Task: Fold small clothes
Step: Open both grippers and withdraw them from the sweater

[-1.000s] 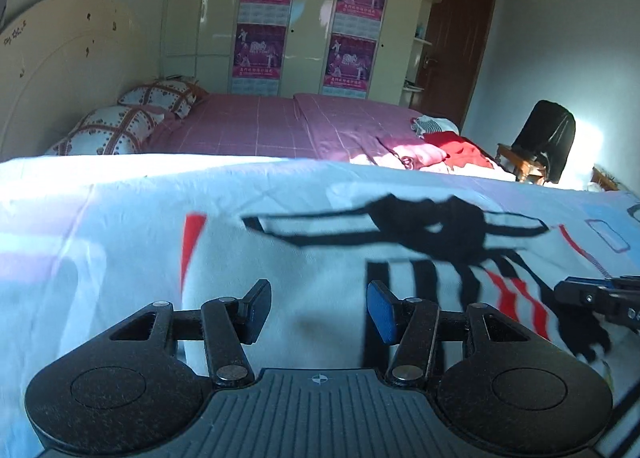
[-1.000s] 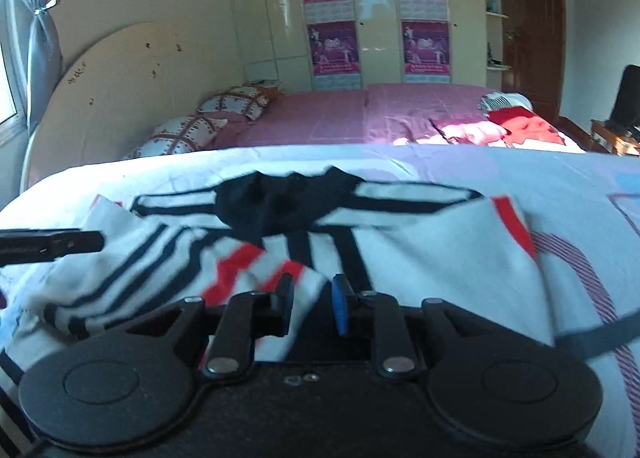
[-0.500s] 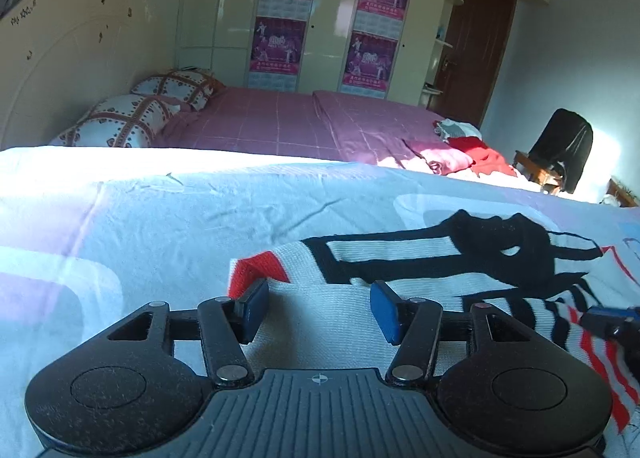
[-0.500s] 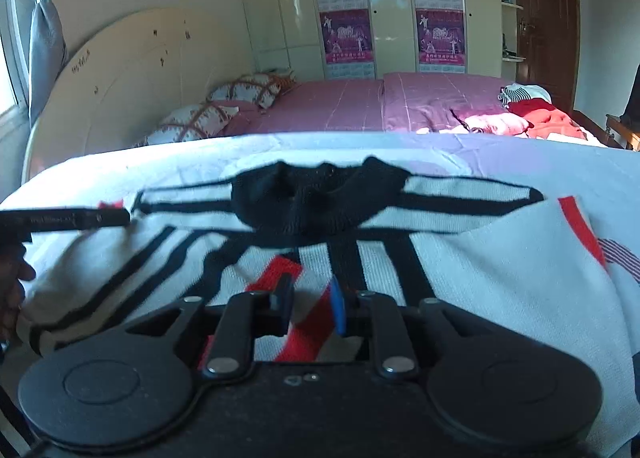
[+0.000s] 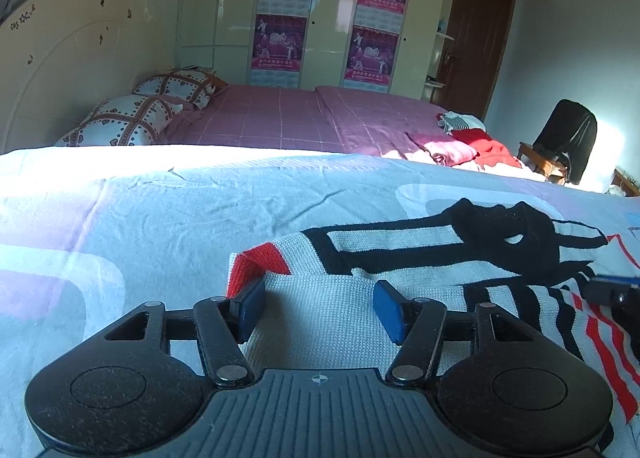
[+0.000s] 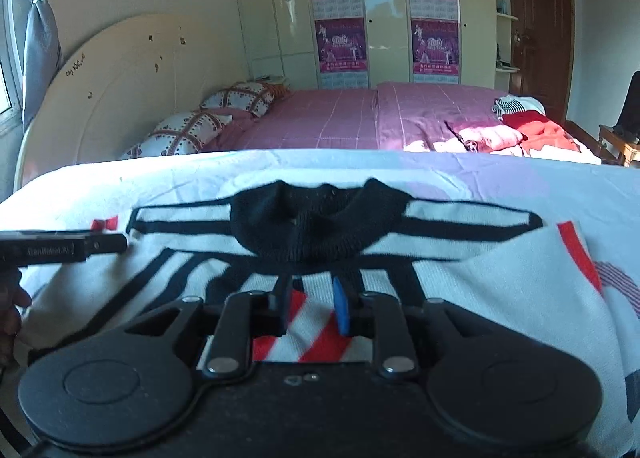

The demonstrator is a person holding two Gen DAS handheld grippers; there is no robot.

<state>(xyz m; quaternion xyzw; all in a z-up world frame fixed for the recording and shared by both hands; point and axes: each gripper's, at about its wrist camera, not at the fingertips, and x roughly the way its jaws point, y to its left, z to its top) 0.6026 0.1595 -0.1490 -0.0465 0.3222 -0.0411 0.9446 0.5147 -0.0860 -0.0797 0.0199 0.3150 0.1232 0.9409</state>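
Status: fold approx. half done, judged from the present lay of the garment.

Left tool (image 5: 318, 308): released. Its jaws have just been opening; the pads stand wide apart with plain white knit lying flat between them, and neither pad presses on it. The red cuff (image 5: 256, 264) sits just ahead of the left pad, at the garment's outer edge. Beyond that edge, to the tool's left and ahead, is only bare bedsheet (image 5: 160, 218).

The sweater (image 6: 480, 286) (white knit w/ black and red stripes) lies spread on the bed in front of both tools. Its black collar (image 6: 320, 218) is straight ahead of the right tool, beyond the fingertips. One side panel appears already turned in over the body: diagonal stripes overlie the front on the right tool's left, so at least one side fold looks done.

Right tool (image 6: 310, 304): jaws set narrow, red-and-white striped cloth between the pads. Whether the pads pinch it or merely hover over it cannot be told from this view.

Remaining, est.: second side or sleeve to bring in, then the bottom-to-collar fold, then smoothing.

Further clothes (image 6: 520, 126) are piled on the far bed, ahead and to the right; these appear untouched, so more items are probably pending.
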